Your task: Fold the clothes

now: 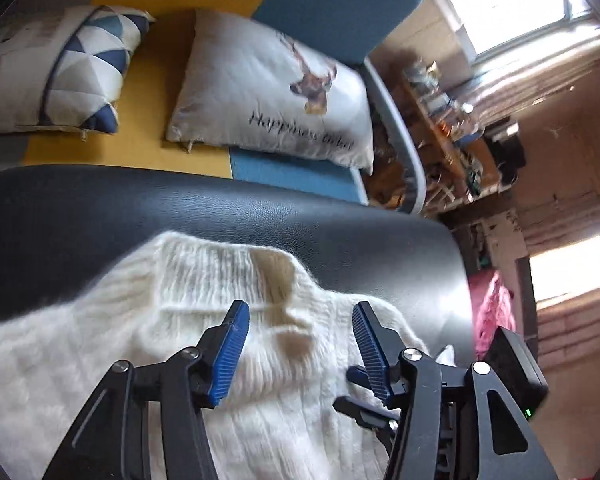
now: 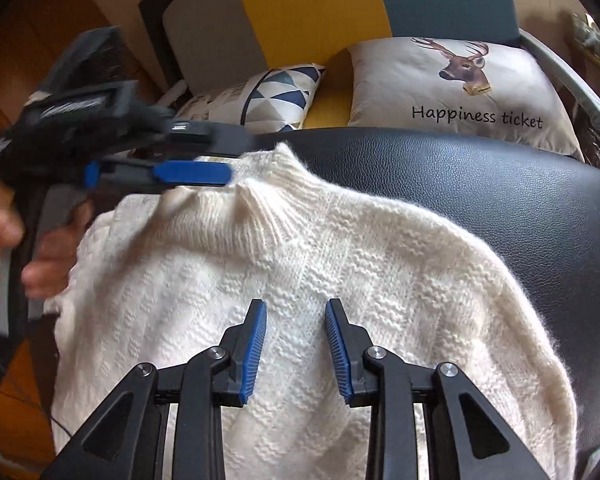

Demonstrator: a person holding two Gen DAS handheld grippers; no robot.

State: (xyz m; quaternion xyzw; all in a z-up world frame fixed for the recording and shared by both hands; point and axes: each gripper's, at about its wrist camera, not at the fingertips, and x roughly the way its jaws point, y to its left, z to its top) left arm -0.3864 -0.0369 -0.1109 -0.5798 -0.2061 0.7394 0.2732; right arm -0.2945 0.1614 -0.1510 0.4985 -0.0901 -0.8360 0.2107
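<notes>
You're holding the L gripper (image 1: 298,312) wide open over the sweater (image 2: 320,280), nothing btwn its pads; it's hovering by the collar (image 2: 260,200). R gripper (image 2: 296,308) is sitting narrowly open over the chest, gripping nothing.

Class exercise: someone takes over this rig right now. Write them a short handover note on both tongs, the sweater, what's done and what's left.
Left tongs: open, empty, over the collar.
Right tongs: part open, gripping nothing, above the chest of the white sweater.
Sweater lies face up, spread on the black leather seat.
Done: laid out; no fold visible.
Left: all folding.
</notes>
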